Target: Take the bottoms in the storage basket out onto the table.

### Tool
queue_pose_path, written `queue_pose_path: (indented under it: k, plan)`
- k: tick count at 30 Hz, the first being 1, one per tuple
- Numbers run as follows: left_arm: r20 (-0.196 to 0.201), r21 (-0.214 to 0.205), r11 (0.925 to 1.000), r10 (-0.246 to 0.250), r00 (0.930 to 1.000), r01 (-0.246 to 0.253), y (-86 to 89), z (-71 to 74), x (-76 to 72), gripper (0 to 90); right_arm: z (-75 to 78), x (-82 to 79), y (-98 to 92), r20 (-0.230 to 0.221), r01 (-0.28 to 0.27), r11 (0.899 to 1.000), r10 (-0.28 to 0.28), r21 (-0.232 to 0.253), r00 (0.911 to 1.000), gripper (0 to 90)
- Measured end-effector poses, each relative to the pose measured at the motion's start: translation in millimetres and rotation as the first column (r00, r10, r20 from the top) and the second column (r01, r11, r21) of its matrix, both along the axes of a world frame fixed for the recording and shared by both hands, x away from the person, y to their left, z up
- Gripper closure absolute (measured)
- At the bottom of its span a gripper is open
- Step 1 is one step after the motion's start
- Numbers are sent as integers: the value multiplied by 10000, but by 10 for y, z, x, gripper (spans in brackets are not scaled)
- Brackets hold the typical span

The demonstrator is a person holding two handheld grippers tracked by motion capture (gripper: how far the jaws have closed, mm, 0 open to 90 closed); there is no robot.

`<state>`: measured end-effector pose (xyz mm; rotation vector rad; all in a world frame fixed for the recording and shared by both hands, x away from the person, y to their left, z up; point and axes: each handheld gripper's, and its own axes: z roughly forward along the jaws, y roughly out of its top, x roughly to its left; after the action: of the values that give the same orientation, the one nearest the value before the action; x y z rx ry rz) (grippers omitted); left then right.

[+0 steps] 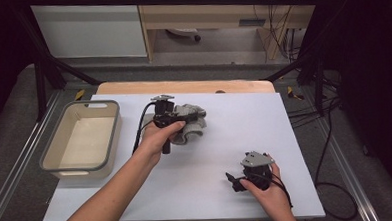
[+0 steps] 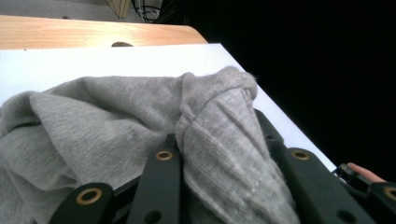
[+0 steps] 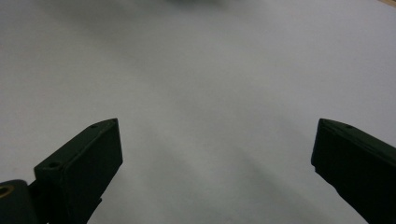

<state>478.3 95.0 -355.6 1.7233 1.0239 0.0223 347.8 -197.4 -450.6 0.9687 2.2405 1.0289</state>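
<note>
Left hand-held gripper (image 1: pixel 177 122) lay over the far middle of the white tabletop (image 1: pixel 235 134), jaws pinched tight on a fold of the grey cloth (image 1: pixel 190 121). In the left gripper view the cloth (image 2: pixel 140 121) bunched up between and over the black jaws, a twisted ridge of knit rising from the grip; the rest spilled to the left onto the tabletop (image 2: pixel 116 60). Cloth sat crumpled in a small heap, right of the bin (image 1: pixel 82 138), apart from it.

Right hand-held gripper (image 1: pixel 237 181) rested near the front right of the tabletop, well apart from the cloth. Its jaws stood wide open in the right gripper view (image 3: pixel 215 154), nothing between them, bare white tabletop (image 3: pixel 210 84) below.

Bin, beige with a grey rim, sat at the left edge of the tabletop.
</note>
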Motion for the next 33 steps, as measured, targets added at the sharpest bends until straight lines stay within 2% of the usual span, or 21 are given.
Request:
queue_pose_path:
  k: [15, 33]
  plan:
    - [-137, 88, 9993, -354, 9993, 356, -29, -140, -106, 692, 2, 1, -1, -8, 27, 10000, -27, 31, 10000, 27]
    - [-222, 132, 9996, -264, 9994, 267, 10, -202, -109, 691, -3, 4, 3, -33, 18, 10000, -18, -17, 10000, 27]
